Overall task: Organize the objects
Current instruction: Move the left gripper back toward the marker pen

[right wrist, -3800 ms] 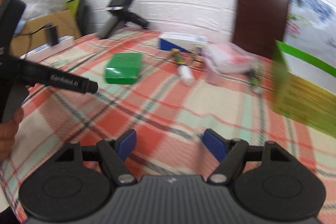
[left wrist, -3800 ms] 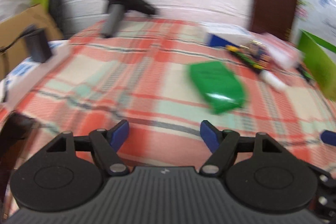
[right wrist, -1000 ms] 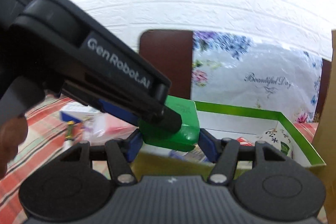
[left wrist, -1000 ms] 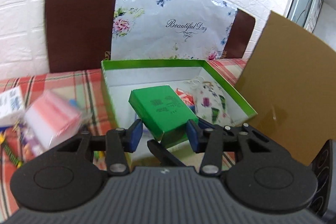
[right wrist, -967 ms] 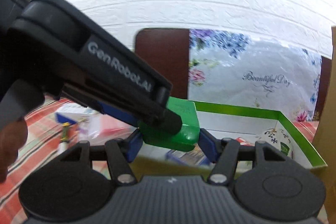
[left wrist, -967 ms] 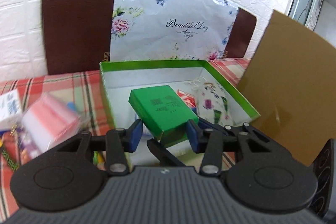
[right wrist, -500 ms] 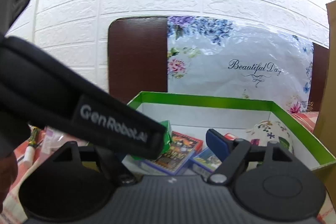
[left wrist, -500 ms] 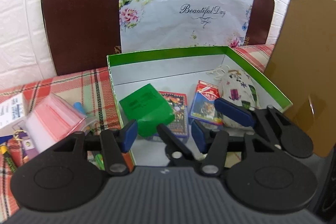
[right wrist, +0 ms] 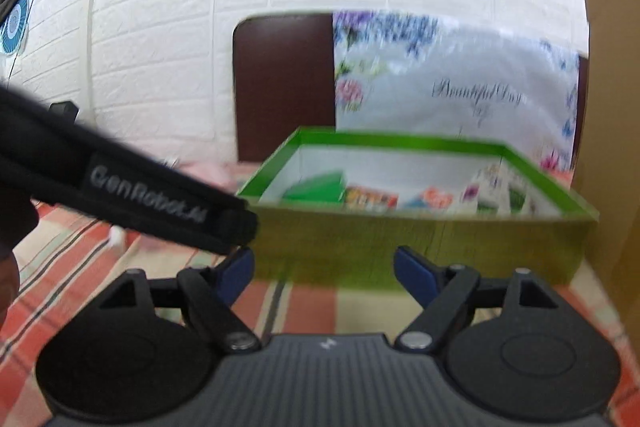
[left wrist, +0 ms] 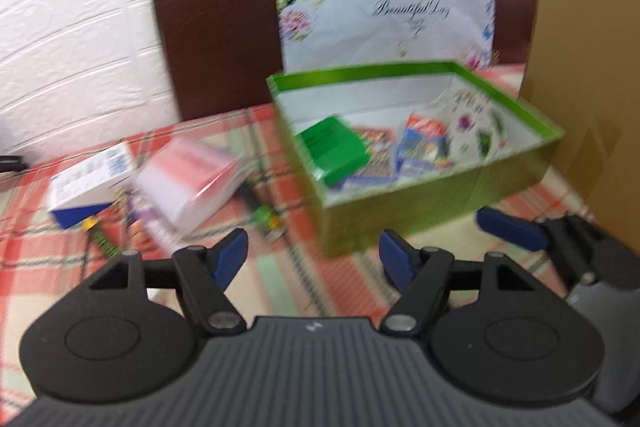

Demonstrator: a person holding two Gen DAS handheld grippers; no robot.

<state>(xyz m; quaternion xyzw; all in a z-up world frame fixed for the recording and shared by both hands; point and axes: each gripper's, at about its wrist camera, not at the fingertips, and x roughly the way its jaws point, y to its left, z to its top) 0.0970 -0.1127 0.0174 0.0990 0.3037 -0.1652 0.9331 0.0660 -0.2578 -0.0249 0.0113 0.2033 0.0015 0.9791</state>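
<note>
Now the green packet (left wrist: 334, 149) lies inside the green box (left wrist: 404, 203), at its left end, tilted, one edge resting over a colourful card pack (left wrist: 370, 163); from the right wrist cam it (right wrist: 318, 189) sits low behind the box's near wall (right wrist: 420, 247). Also in the box: a blue-and-red card pack (left wrist: 424, 143) mid-box, and a white floral pouch (left wrist: 476, 123) at the right end; all blurred, so no finer detail.

Left gripper (left wrist: 313, 259): jaws have just been opening, now stand well apart w/ nothing between them, only tablecloth (left wrist: 352, 291) under the gap; it's short of the box's near corner, not touching it. Right gripper (right wrist: 323, 273): jaws also just widened, spread wide, empty; it faces the box's near wall, apart from it. In the left cam the right gripper's blue pad (left wrist: 510, 229) shows at the right, just beside the box; in the right cam the left gripper's black arm (right wrist: 132, 203) crosses the left side.

Left of the box on the cloth: a pink-and-white bag (left wrist: 190, 179), a white-and-blue carton (left wrist: 90, 183), some small bits near them, too blurred to name. Behind the box a floral bag (left wrist: 384, 11) stands vs. a brown board (left wrist: 220, 35); a cardboard panel (left wrist: 588, 99) stands at the right.
</note>
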